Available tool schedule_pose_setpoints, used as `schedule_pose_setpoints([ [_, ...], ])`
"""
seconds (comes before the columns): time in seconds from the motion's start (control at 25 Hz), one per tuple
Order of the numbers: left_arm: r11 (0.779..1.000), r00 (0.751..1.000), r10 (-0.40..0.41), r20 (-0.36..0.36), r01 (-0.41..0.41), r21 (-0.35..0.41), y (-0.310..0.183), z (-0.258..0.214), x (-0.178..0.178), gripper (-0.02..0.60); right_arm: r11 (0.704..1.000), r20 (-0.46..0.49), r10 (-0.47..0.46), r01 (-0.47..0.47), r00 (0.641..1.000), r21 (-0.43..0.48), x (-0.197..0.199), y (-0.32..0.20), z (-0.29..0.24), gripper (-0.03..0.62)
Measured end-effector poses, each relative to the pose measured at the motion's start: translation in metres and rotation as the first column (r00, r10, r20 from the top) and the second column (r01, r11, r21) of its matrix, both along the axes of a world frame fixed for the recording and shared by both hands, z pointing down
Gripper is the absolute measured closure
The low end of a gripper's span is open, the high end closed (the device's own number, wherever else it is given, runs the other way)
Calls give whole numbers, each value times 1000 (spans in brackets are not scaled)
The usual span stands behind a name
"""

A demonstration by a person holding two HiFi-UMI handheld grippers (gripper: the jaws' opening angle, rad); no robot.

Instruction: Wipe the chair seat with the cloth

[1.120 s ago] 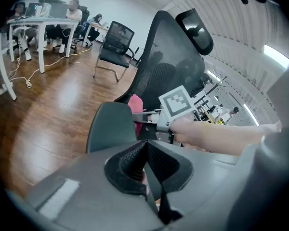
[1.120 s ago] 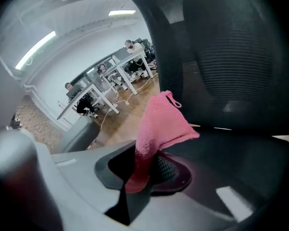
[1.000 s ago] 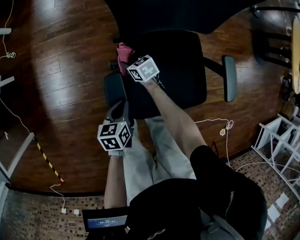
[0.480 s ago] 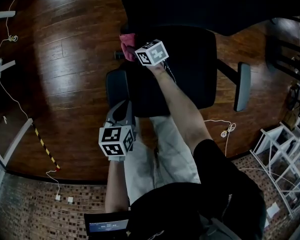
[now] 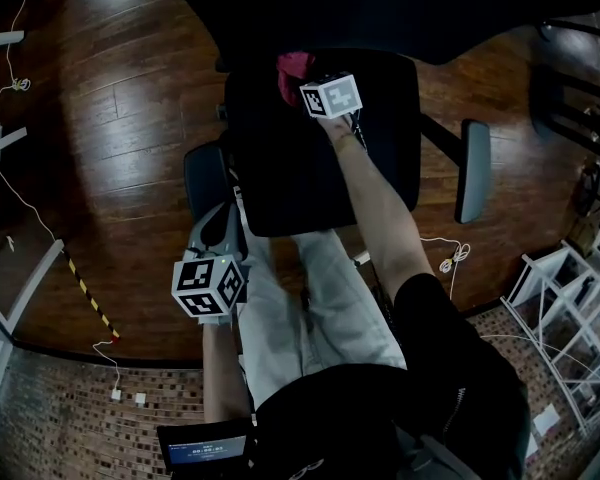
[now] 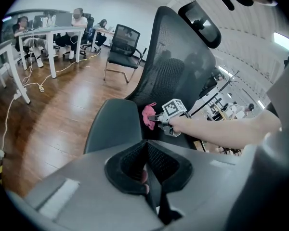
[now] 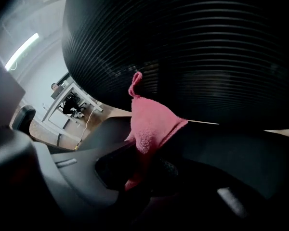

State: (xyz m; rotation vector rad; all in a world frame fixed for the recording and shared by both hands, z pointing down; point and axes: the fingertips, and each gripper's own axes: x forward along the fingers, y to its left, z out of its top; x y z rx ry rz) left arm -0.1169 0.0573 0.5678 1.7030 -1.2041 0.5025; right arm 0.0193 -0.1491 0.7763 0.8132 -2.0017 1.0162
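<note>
While the right gripper clamps the bunched lower end of the cloth, a sound hold, the soft, light rest stands just ahead of it, over the seat. The left gripper has its jaws together and empty.

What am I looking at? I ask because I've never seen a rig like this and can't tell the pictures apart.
There is no robot here: a person holds a two-jaw gripper in each hand. The overhead picture comes from a camera on the person's head, looking steeply down. The other two come from cameras that ride on each gripper and look along its jaws. The marker cubes are parts of the grippers. The right gripper is clamped on a pink cloth, held at the back of the black chair seat, close to the mesh backrest. The left gripper has its jaws together with nothing between them. It hangs near an armrest, above the wooden floor.
</note>
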Motion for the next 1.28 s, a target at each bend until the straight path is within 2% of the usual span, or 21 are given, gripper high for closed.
schedule_pose_setpoints([
  [0.2, 997, 992, 77, -96, -75, 30, -13, -7, 62, 588, 998, -78, 57, -56, 995, 6, 77, -11, 5, 529],
  [0.36, 998, 980, 69, -186, -69, 4, -16, -6, 105, 588, 995, -131, 95, -94, 987, 10, 131, -17, 2, 530],
  [0.52, 995, 967, 98, -233, -98, 11, -15, -12, 133, 588, 988, -228, 151, -146, 962, 41, 187, -24, -3, 528],
  [0.68, 992, 960, 128, -250, -128, 15, -13, -15, 145, 588, 970, -363, 241, -227, 900, 80, 244, -25, -14, 528],
  [0.84, 990, 956, 143, -254, -141, 24, -14, -20, 143, 588, 960, -546, 279, -245, 790, 136, 291, -23, -32, 528],
  [0.96, 990, 959, 142, -247, -140, 27, -12, -23, 134, 588, 959, -619, 279, -240, 734, 149, 306, -15, -42, 528],
  [1.0, 991, 960, 137, -245, -134, 27, -11, -23, 129, 588, 960, -619, 274, -246, 736, 132, 304, -9, -39, 528],
  [1.08, 992, 962, 125, -242, -123, 23, -8, -23, 117, 588, 965, -592, 252, -247, 765, 91, 288, 1, -28, 530],
  [1.16, 993, 965, 114, -236, -113, 16, -5, -20, 104, 588, 974, -580, 217, -213, 785, 77, 266, 4, -21, 530],
  [1.28, 995, 969, 98, -228, -98, 10, 0, -17, 86, 588, 987, -601, 161, -138, 783, 86, 236, 4, -13, 530],
])
